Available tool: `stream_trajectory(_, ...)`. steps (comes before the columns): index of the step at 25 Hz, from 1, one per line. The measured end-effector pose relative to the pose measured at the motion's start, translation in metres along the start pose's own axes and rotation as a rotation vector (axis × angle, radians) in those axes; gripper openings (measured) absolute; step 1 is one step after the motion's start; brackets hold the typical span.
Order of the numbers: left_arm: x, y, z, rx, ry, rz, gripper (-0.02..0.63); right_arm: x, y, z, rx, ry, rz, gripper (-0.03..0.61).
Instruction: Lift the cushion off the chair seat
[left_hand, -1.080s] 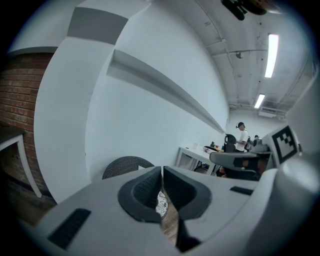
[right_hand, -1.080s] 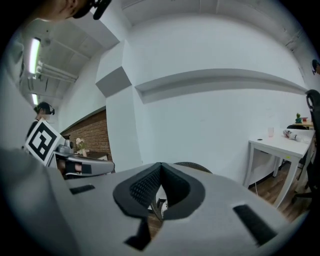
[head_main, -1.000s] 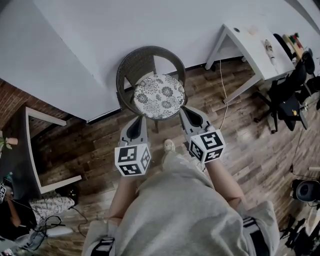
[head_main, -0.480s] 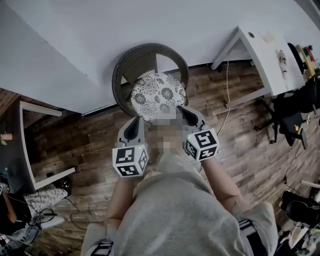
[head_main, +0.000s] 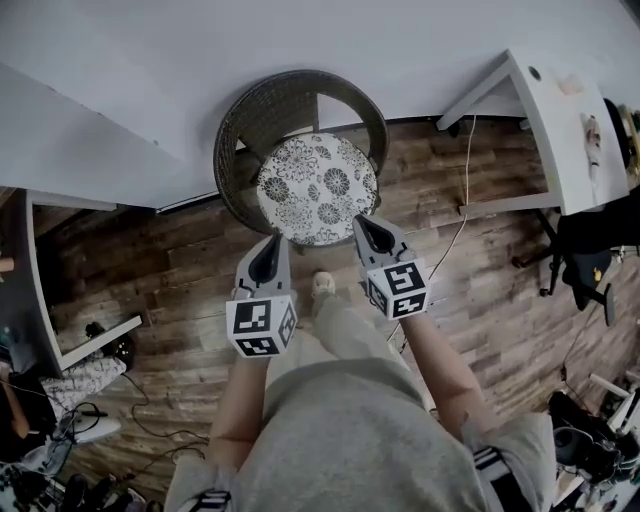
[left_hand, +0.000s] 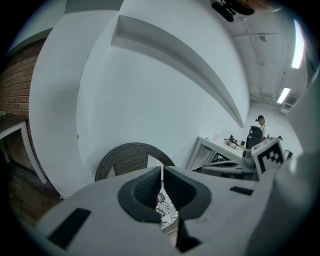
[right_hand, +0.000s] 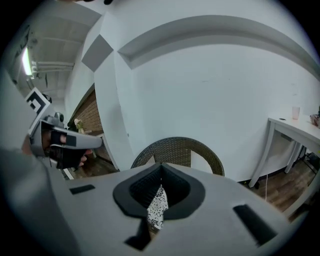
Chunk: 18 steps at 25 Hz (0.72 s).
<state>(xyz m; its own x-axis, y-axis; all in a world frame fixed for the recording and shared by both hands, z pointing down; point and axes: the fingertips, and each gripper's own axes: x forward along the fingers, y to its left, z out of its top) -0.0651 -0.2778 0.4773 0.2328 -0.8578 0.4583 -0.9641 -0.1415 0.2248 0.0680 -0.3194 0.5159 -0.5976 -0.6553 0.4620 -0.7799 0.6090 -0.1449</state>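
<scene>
A round cushion with a black-and-white flower print lies on the seat of a dark wicker chair against the white wall. In the head view both grippers point at the cushion's near edge. My left gripper is just short of its front left rim, and my right gripper is at its front right rim. Both are shut with nothing between the jaws. A strip of cushion shows below the closed left gripper, and likewise the cushion below the right gripper.
A white desk stands to the right of the chair, with a cable hanging to the wooden floor. A white table frame is at the left. The person's shoe is on the floor between the grippers.
Both grippers have come forward and down toward the cushion's near edge, the right one reaching the rim. The jaws stay shut.
</scene>
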Motion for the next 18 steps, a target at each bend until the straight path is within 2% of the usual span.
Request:
stream_trajectory(14, 0.064, 0.013, -0.058, -0.002, 0.104, 0.018, 0.015, 0.079, -0.026, -0.123, 0.009, 0.218, 0.032, 0.002)
stream_trajectory(18, 0.08, 0.017, -0.072, -0.004, 0.119, 0.023, 0.015, 0.099, -0.03, -0.156, 0.013, 0.268, 0.047, 0.025)
